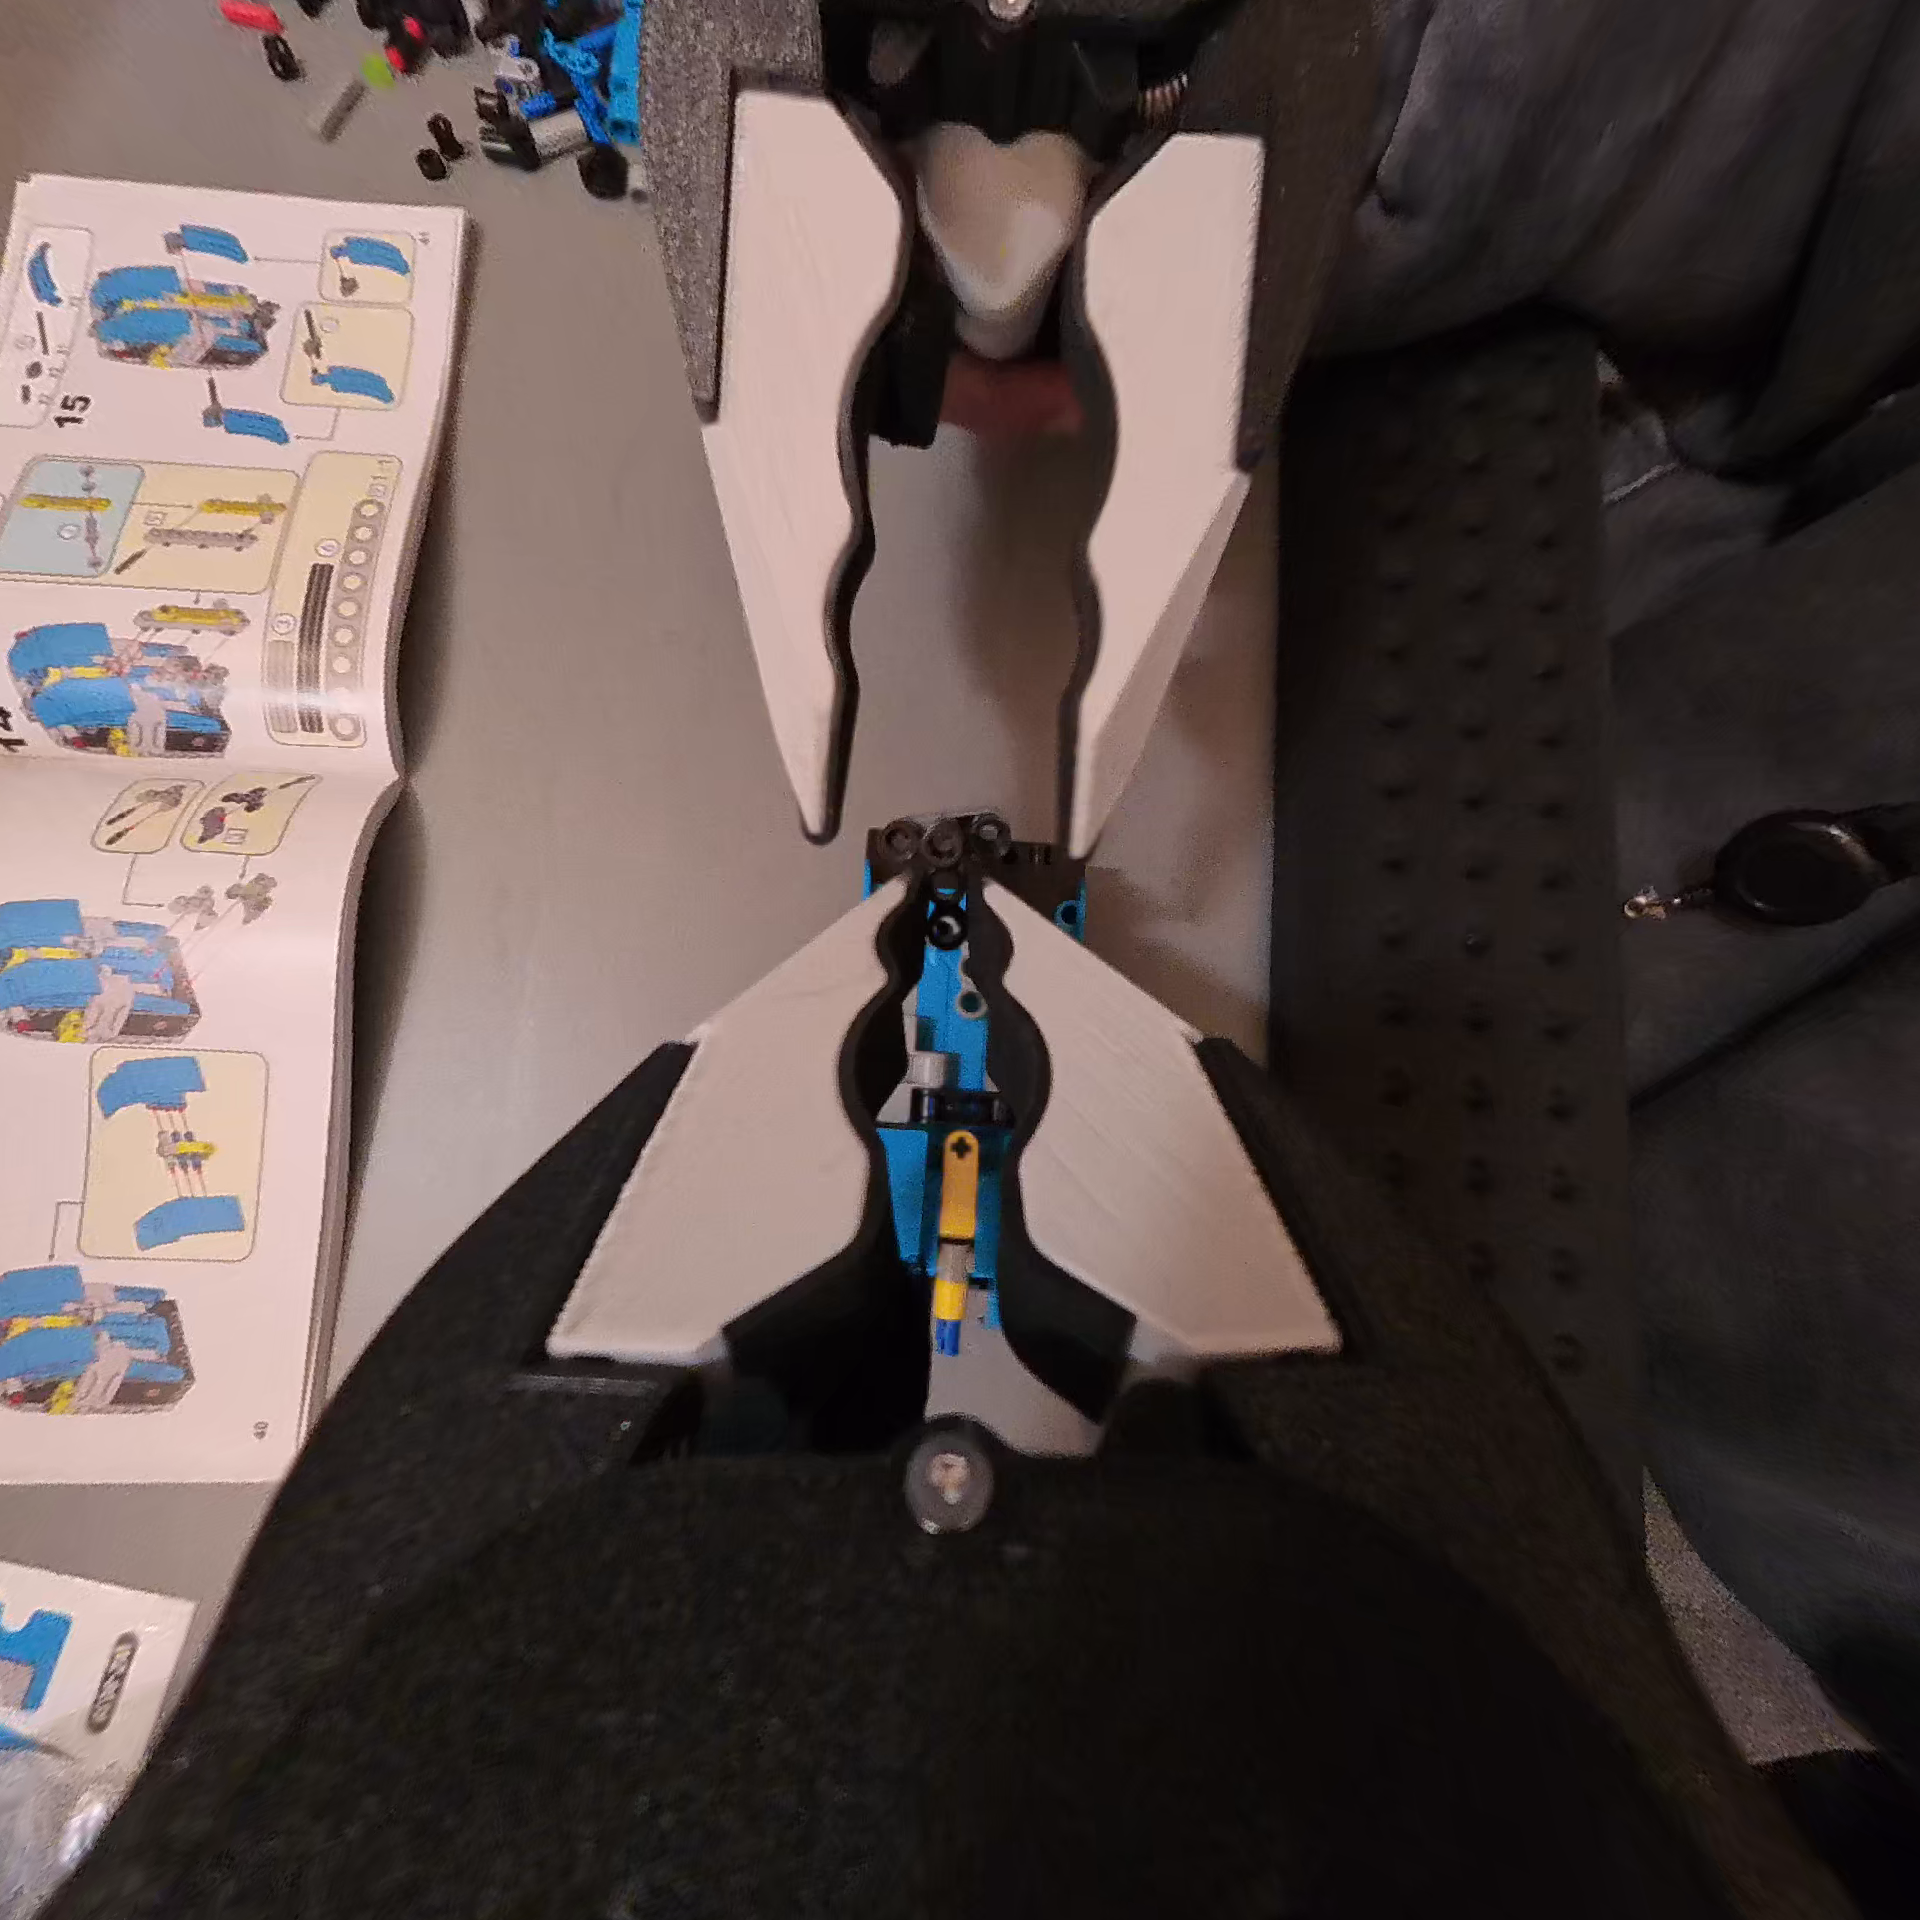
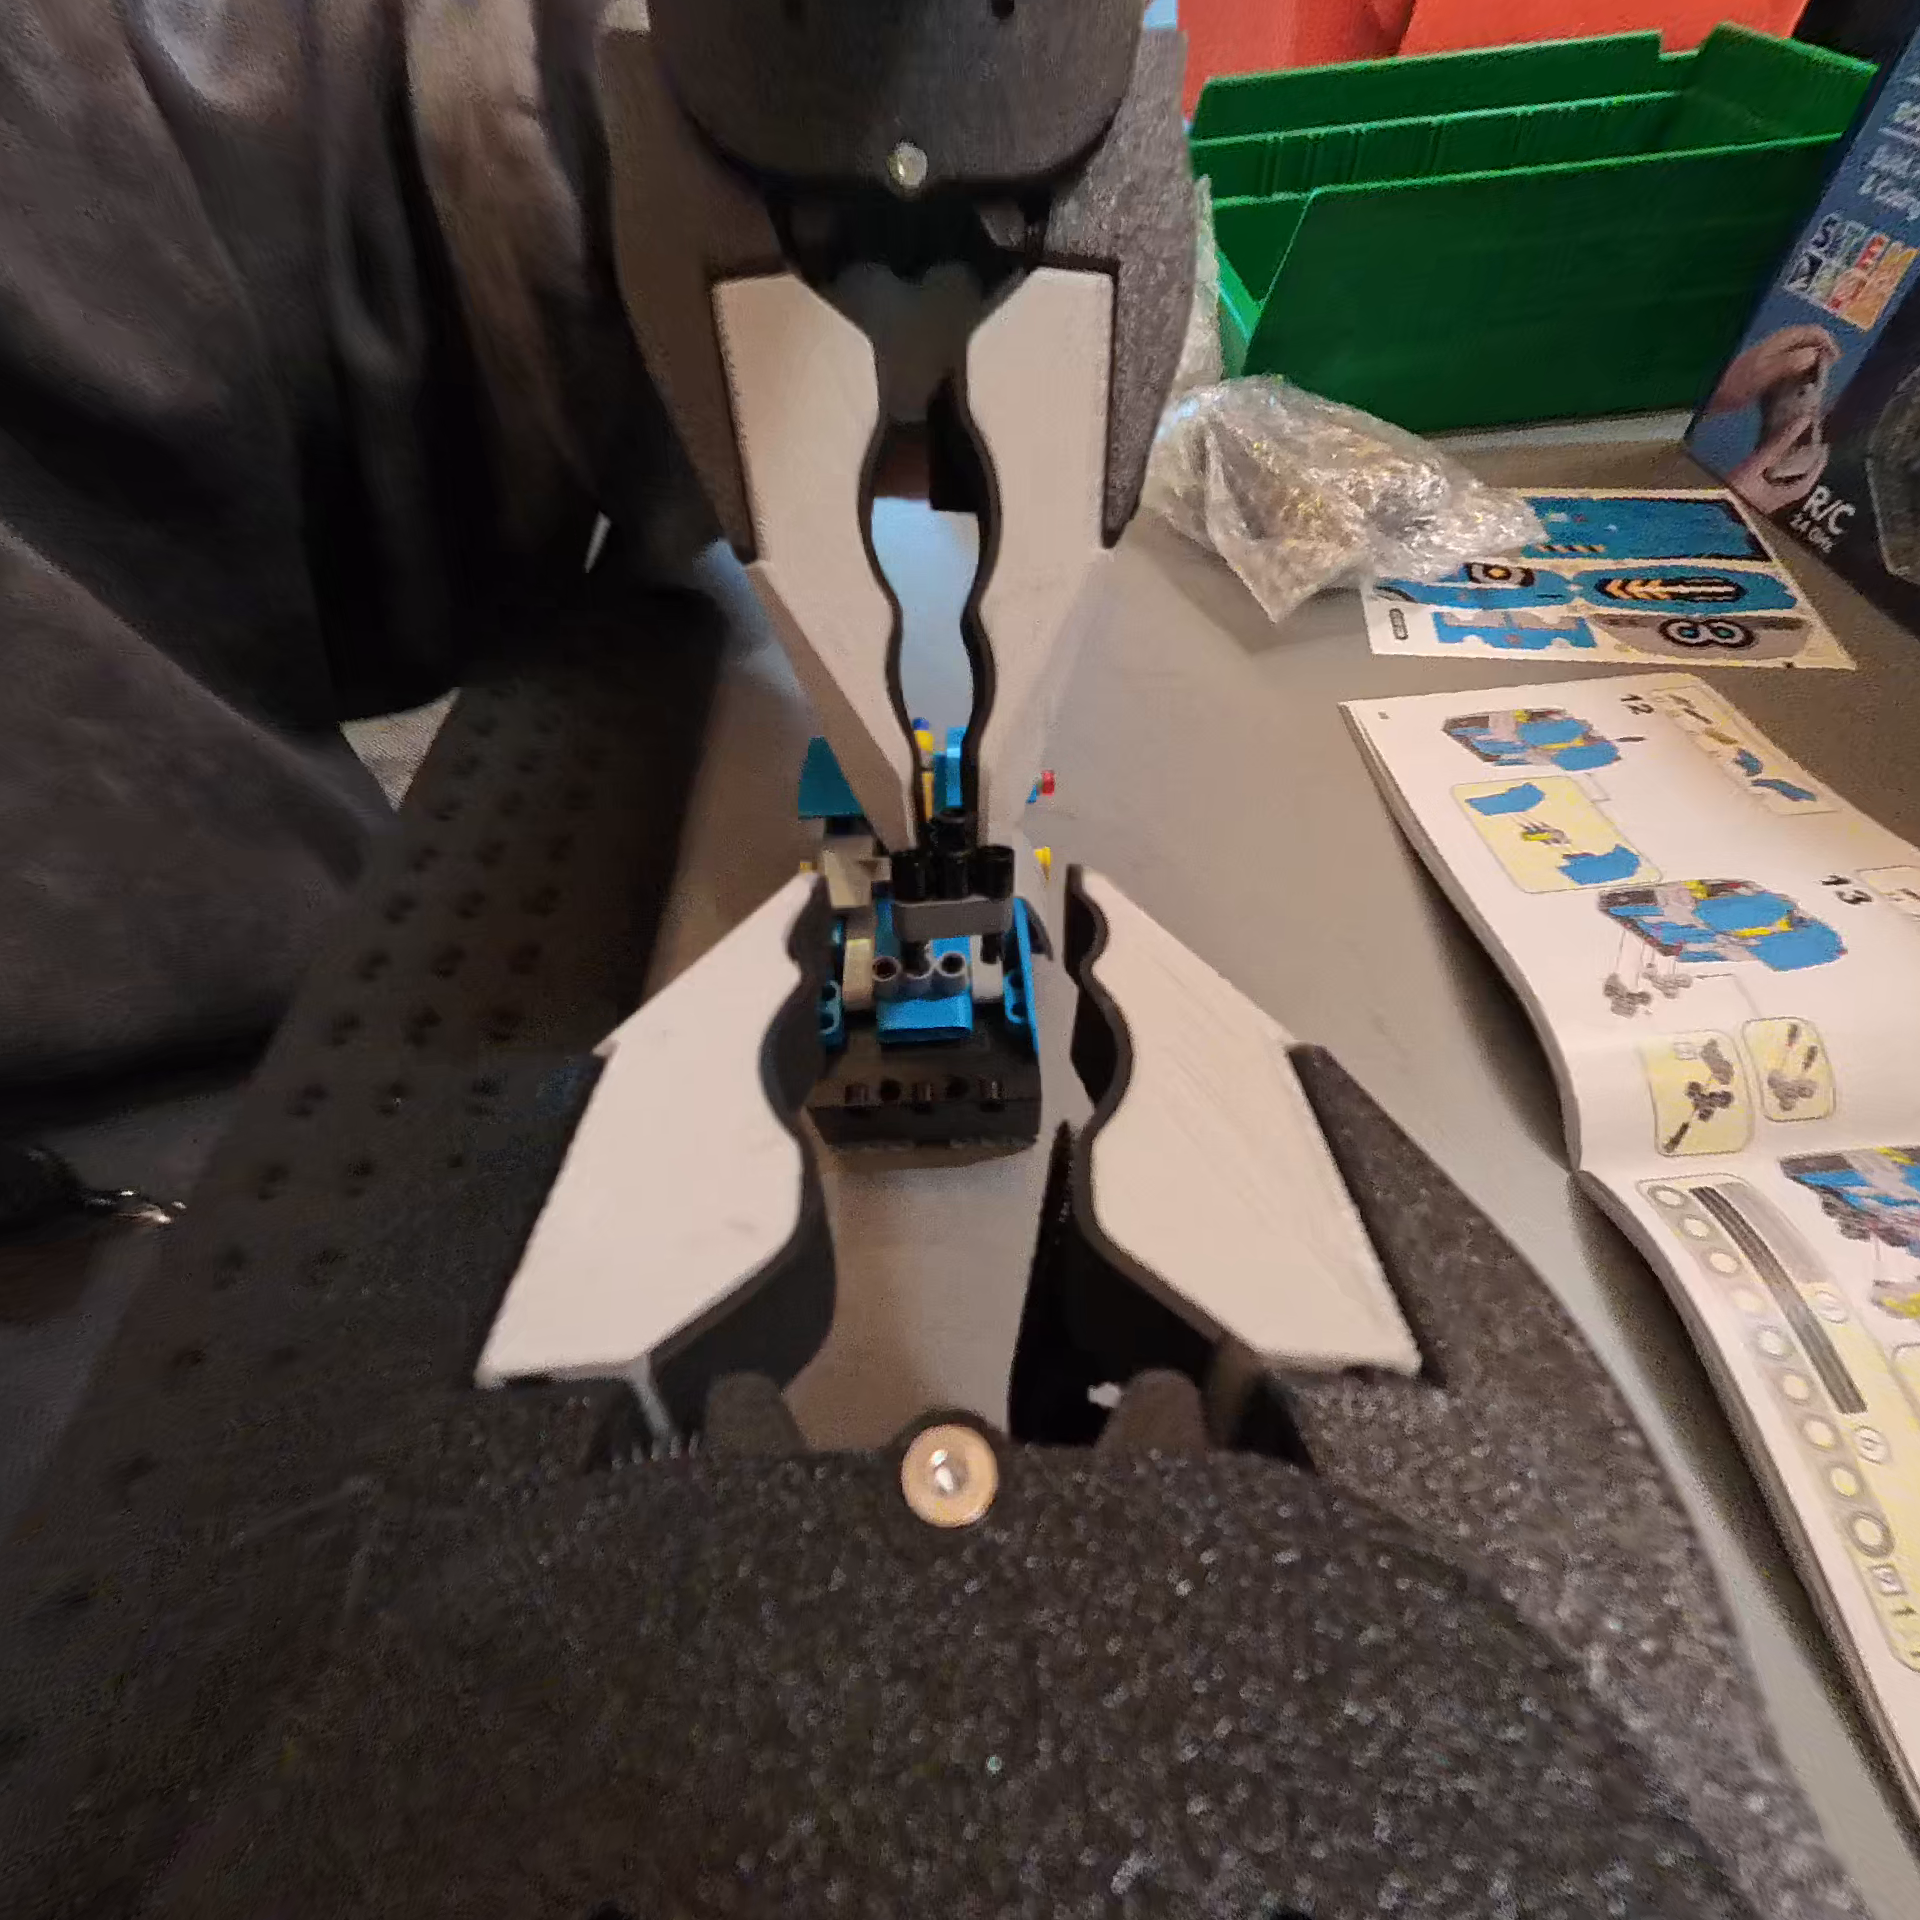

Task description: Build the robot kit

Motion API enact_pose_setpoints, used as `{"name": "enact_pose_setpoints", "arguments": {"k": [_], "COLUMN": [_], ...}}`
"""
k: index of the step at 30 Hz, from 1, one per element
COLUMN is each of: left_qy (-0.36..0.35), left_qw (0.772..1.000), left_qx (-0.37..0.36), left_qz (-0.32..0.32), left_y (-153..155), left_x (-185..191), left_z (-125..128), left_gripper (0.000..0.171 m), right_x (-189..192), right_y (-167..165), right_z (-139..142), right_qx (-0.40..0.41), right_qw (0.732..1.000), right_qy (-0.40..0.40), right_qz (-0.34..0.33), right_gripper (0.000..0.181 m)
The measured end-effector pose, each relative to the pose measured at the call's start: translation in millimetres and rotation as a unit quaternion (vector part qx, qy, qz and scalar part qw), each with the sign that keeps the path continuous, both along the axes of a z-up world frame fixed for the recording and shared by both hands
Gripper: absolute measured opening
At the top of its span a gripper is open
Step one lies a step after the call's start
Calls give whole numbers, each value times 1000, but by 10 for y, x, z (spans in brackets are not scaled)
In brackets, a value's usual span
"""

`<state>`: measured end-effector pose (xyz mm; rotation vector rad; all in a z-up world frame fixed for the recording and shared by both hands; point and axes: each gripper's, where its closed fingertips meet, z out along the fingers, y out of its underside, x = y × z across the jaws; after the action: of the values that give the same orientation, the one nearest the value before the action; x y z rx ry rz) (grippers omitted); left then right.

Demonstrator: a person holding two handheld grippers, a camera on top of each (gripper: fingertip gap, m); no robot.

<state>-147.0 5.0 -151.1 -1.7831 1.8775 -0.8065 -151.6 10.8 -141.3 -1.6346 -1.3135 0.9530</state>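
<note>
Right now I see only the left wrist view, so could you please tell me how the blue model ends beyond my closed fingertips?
Observer: The blue model ends in a black block, which sits between the fingers of the open right gripper.
Operator: Thank you. What stands farther along the table, past the booklet?
Observer: A green bin stands there, behind a crumpled plastic bag.

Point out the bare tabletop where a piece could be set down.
Free: the grey strip between the instruction booklet and the grippers. Crowded: loose parts beyond the booklet; sticker sheet, plastic bag, green bin.
</note>
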Motion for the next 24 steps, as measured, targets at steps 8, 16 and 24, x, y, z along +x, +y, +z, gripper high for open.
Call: {"name": "enact_pose_setpoints", "arguments": {"k": [8, 16, 24], "left_qy": [30, 52, -13], "left_qw": [999, 998, 1000], "left_qx": [14, 22, 11], "left_qz": [-8, 13, -9], "left_y": [-79, -56, 43], "left_x": [78, 89, -25], "left_z": [0, -43, 91], "left_gripper": [6, 6, 43], "right_x": [13, 34, 122], "right_y": [-73, -41, -3], "right_z": [-48, -102, -154], "right_qx": [12, 19, -62], "right_qw": [1000, 999, 998], "right_qy": [-26, -46, 5], "right_qz": [11, -4, -16], "right_gripper": [24, 23, 23]}}
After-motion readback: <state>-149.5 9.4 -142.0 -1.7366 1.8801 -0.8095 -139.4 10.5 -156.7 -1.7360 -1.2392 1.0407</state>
